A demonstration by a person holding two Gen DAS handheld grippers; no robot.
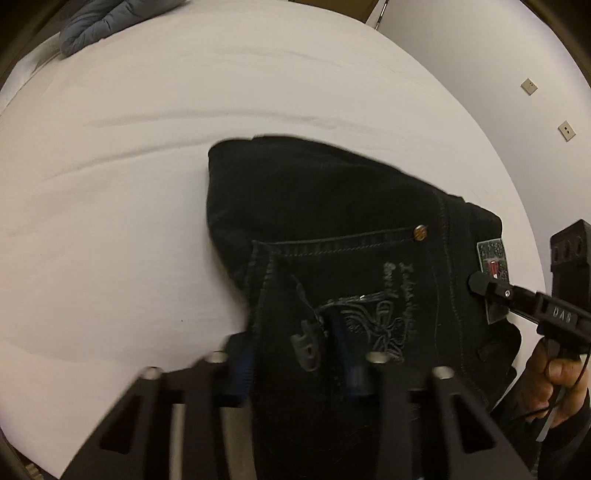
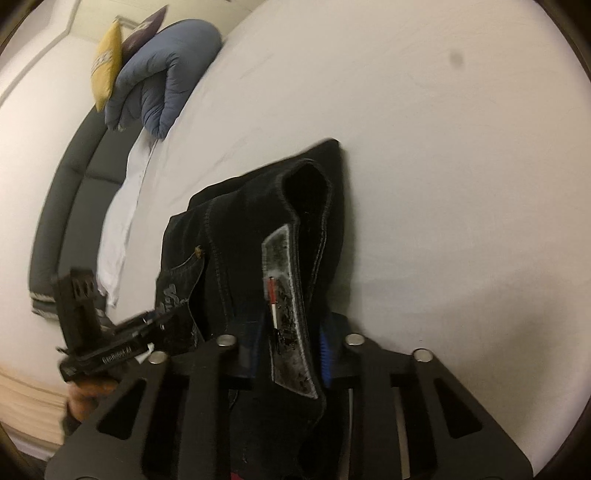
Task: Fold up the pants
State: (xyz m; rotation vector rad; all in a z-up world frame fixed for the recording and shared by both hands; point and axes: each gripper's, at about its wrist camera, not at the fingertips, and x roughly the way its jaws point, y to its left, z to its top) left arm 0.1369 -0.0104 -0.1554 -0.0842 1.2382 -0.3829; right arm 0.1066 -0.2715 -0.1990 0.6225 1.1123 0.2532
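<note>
Black jeans [image 1: 332, 221] with an embroidered back pocket and a grey waist patch lie bunched on a white bed sheet [image 1: 129, 221]. My left gripper [image 1: 295, 358] is shut on the jeans at the pocket edge, cloth pinched between its blue pads. My right gripper [image 2: 288, 350] is shut on the waistband by the grey patch [image 2: 288, 314] of the jeans [image 2: 258, 221]. The right gripper also shows in the left wrist view [image 1: 480, 284], at the waist patch. The left gripper shows in the right wrist view [image 2: 147, 325], at the pocket side.
A blue folded duvet [image 2: 162, 77] and a yellow pillow [image 2: 107, 62] lie at the far end of the bed [image 2: 443, 184]. The duvet [image 1: 99, 22] shows top left in the left view. A dark bed frame [image 2: 62, 206] runs along the left. A wall with sockets [image 1: 529, 86] stands at the right.
</note>
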